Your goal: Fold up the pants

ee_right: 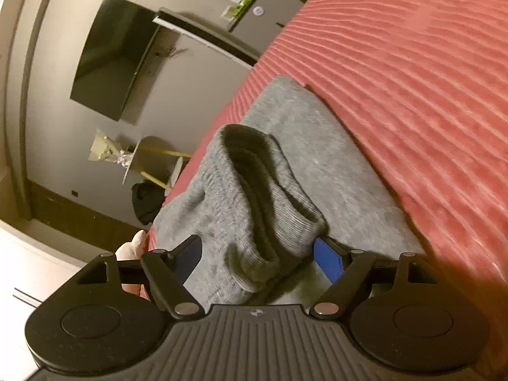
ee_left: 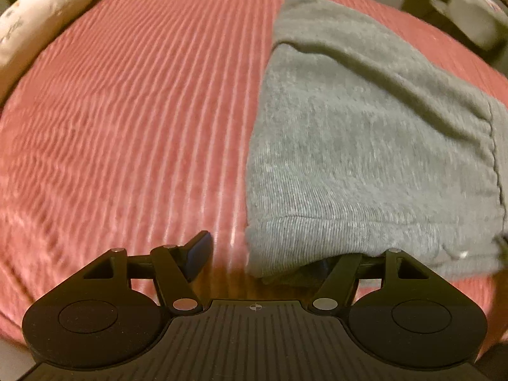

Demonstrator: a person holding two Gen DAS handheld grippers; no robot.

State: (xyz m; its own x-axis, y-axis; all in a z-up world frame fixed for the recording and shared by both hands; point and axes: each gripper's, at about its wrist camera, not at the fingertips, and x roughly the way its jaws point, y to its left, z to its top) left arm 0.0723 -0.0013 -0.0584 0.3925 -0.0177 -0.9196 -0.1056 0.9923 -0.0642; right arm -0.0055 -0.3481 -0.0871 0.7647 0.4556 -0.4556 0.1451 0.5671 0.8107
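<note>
Grey pants [ee_left: 365, 146] folded into a thick bundle on red ribbed bedspread [ee_left: 127, 120], lying ahead and to the right of left gripper [ee_left: 263, 254]; near corner draped over its right finger, left pad [ee_left: 198, 254] clear on bare spread. Jaws wide, nothing pinched. Long axis running away from left gripper, slightly rightward. In right wrist view, ribbed cuff [ee_right: 270, 209] sitting loosely between spread jaws of right gripper [ee_right: 257, 257], blue pad [ee_right: 327, 258] just beside the fabric, grip unclear. White pillow [ee_left: 38, 16] far left.

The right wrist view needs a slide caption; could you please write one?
Open right gripper straddling the ribbed waistband of folded grey pants on a red bedspread.
</note>
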